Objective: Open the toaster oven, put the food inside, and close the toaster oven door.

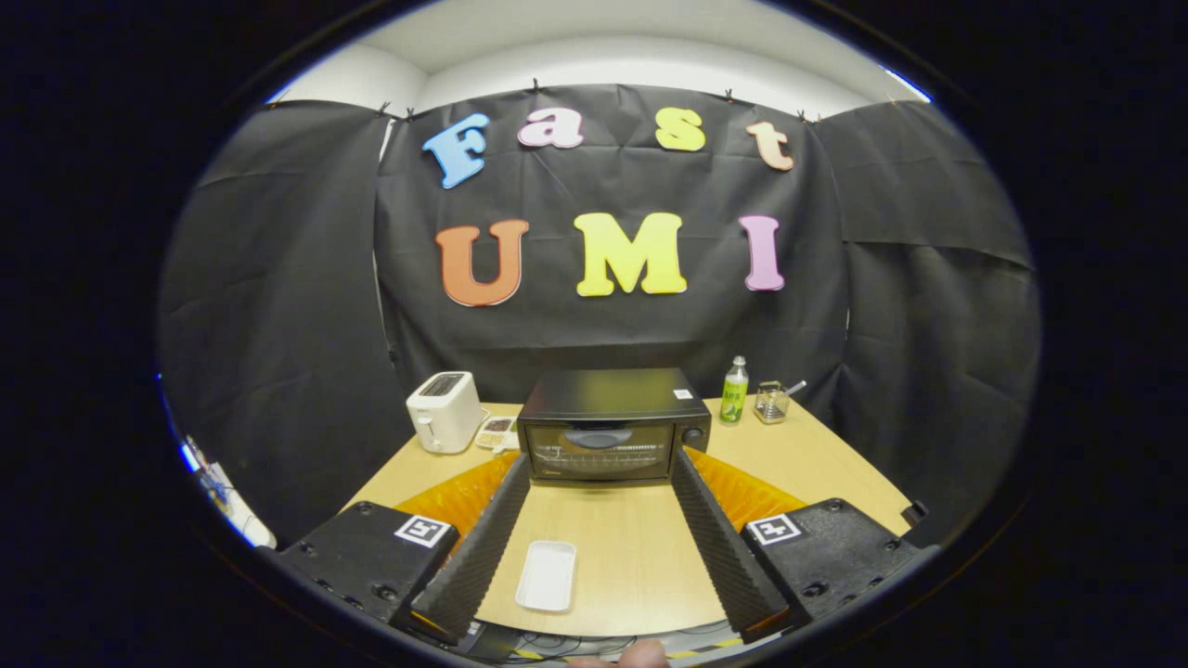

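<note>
Oven (613, 427) shut on bench (631, 538), beyond wide, empty jaws. White tray (547, 575) bare between fingers (478, 547). Fits either end of task.

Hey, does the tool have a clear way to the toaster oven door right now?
Probably yes. The tool is open, its fingers spread wide, and the toaster oven sits straight ahead beyond them, door closed. Only bare table lies between; the white tray lies low between the fingers, off to one side.

wooden table (817, 464) | on it: toaster oven (613, 427) (door shut), white toaster (445, 411), white tray (548, 575), green bottle (734, 391)
</note>
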